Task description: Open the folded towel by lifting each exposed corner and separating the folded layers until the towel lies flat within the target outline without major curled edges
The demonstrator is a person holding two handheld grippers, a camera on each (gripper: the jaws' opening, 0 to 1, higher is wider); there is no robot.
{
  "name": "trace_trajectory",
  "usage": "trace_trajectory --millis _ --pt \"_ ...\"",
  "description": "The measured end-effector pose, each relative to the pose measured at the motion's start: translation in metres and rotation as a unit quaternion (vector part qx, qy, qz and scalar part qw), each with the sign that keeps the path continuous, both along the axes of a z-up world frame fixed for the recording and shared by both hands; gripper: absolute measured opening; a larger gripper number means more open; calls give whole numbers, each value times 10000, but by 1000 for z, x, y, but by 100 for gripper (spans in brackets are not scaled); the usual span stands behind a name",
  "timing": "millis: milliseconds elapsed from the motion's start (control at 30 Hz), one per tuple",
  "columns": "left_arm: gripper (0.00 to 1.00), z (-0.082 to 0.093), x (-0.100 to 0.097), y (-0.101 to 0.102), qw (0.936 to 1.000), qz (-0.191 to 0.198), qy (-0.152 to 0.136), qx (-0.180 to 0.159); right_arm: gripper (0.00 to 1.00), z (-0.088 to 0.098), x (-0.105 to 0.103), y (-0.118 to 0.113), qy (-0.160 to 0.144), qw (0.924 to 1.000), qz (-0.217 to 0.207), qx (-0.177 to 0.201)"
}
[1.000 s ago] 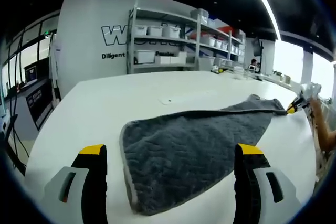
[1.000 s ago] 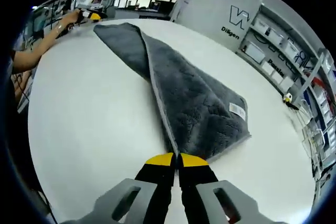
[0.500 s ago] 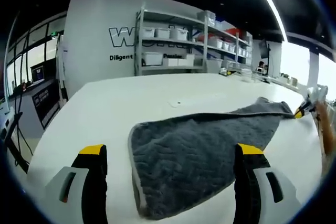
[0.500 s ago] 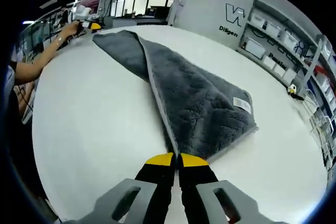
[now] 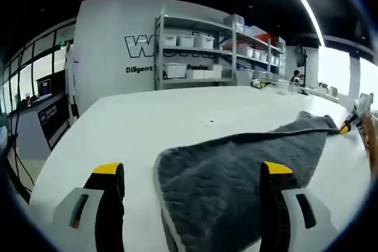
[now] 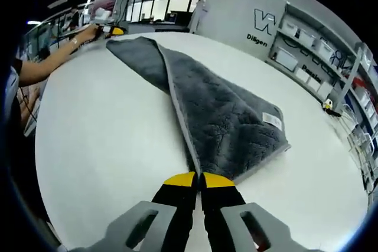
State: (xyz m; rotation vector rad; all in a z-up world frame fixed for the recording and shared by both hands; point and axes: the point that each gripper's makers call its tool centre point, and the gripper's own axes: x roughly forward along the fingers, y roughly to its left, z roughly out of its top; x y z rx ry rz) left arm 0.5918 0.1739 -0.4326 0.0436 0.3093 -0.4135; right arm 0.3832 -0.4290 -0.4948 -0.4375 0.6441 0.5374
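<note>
A grey towel [image 5: 236, 175] lies folded on the white table [image 5: 136, 122], pulled out long between my two grippers. My left gripper [image 5: 192, 172] is open, low over the table, and the towel's near end lies between its jaws. At the far right, my right gripper [image 5: 349, 124] is at the towel's other end. In the right gripper view, the right gripper [image 6: 198, 179] is shut on a corner of the towel [image 6: 218, 110], which has a white label [image 6: 273, 120]. The left gripper [image 6: 116, 30] sits at the towel's far end.
Shelves with white bins [image 5: 195, 51] stand behind the table against a lettered wall. A person's arm [image 6: 50, 63] reaches along the table's left edge. A small yellow object [image 6: 323, 106] sits near the table's right edge. Bare tabletop [image 6: 100, 128] lies left of the towel.
The left gripper's camera has dropped lower and closer, so the towel's near end now reaches further between its jaws. The right gripper keeps its hold on the corner.
</note>
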Motion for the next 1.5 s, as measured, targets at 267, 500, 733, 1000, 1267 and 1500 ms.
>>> trace_trajectory --millis 267,500,733,1000,1267,1500 --pt "83 -19 34 4 9995 -161 192 204 0 0 0 1 -7 10000 12 -50" --pt "69 -33 58 7 9984 -204 378 373 0 0 0 0 -9 10000 -24 -40" --pt "57 -41 68 6 9983 -204 449 308 0 0 0 0 22 10000 -33 66" --pt "34 -49 71 3 9966 -416 520 483 0 0 0 1 54 10000 -9 -13" --pt "21 -51 69 -3 9943 -667 387 735 0 0 0 1 45 10000 -13 -17" --pt "5 -44 69 0 9949 -638 227 750 0 0 0 1 21 10000 -19 -9"
